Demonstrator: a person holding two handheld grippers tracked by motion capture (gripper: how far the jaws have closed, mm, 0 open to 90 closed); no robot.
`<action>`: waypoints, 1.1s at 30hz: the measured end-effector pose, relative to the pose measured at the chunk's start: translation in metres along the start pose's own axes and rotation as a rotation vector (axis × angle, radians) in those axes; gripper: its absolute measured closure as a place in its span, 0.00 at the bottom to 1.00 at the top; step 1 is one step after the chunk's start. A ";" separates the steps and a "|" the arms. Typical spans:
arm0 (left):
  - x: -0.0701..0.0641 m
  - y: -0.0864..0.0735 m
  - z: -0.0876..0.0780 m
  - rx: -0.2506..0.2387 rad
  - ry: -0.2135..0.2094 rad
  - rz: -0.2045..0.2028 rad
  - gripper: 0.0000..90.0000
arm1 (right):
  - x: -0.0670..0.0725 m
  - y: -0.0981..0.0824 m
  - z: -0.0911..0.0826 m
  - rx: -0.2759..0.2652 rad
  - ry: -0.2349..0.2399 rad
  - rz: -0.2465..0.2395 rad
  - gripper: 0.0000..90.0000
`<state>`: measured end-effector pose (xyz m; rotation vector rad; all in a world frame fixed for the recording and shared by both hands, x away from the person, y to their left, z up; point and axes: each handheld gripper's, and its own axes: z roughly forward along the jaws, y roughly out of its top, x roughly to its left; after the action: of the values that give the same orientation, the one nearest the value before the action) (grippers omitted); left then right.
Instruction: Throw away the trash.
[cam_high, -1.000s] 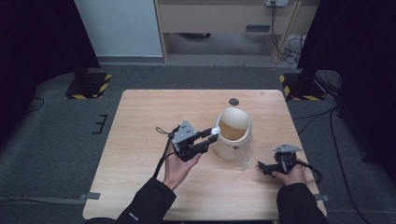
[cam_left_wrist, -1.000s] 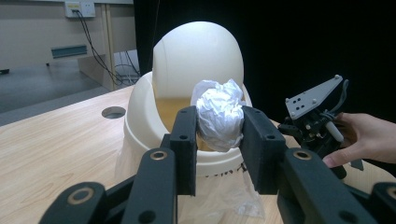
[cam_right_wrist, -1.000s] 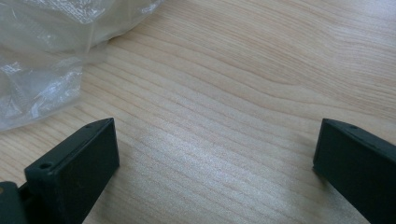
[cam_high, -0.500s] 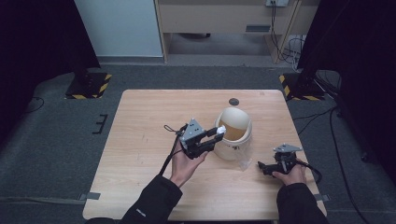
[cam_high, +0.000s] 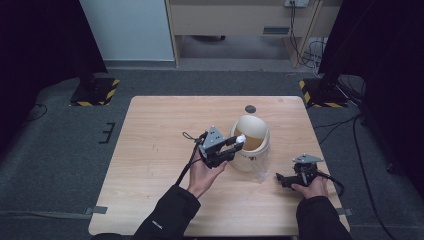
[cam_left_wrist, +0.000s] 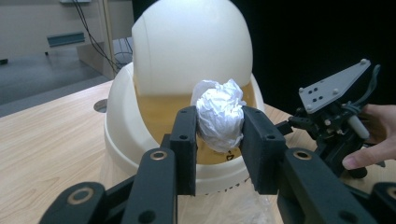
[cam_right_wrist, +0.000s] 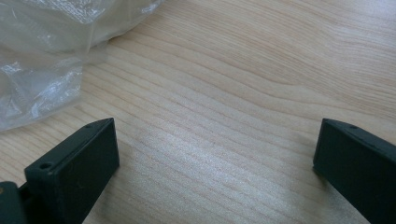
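Grey carpet surrounds the light wooden table (cam_high: 150, 150) on all sides, and dark curtains close off the upper left and upper right of the high view. Wide bare wood lies in the left half of the tabletop; a small dark round spot (cam_high: 250, 108) sits near the far edge, above centre. Right of centre stands a cream bin with a swing lid (cam_high: 252, 150), a clear plastic liner (cam_high: 261, 175) spilling from under its base toward the lower right. The left gripper (cam_high: 239, 142), at centre frame, is clamped on a crumpled white paper ball (cam_left_wrist: 219, 114), held just in front of the bin's tan lid opening; the ball is creased, bulging above the pads. The right gripper (cam_high: 281, 179), at lower right near the table's front edge, rests low with jaws spread wide and nothing between them, beside the liner.
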<state>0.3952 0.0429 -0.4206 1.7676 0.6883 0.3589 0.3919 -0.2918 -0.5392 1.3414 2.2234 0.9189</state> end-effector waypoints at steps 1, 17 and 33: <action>0.000 0.000 0.001 0.002 0.002 0.001 0.74 | 0.000 0.000 0.000 0.000 0.000 0.000 0.01; 0.001 -0.003 0.015 0.041 0.006 0.017 0.74 | 0.000 0.000 0.000 0.000 -0.001 -0.001 0.01; -0.002 -0.002 0.030 0.084 0.007 0.028 0.73 | 0.000 0.000 0.000 0.000 0.000 0.000 0.01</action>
<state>0.4100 0.0195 -0.4318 1.8580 0.6931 0.3599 0.3919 -0.2918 -0.5392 1.3412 2.2235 0.9185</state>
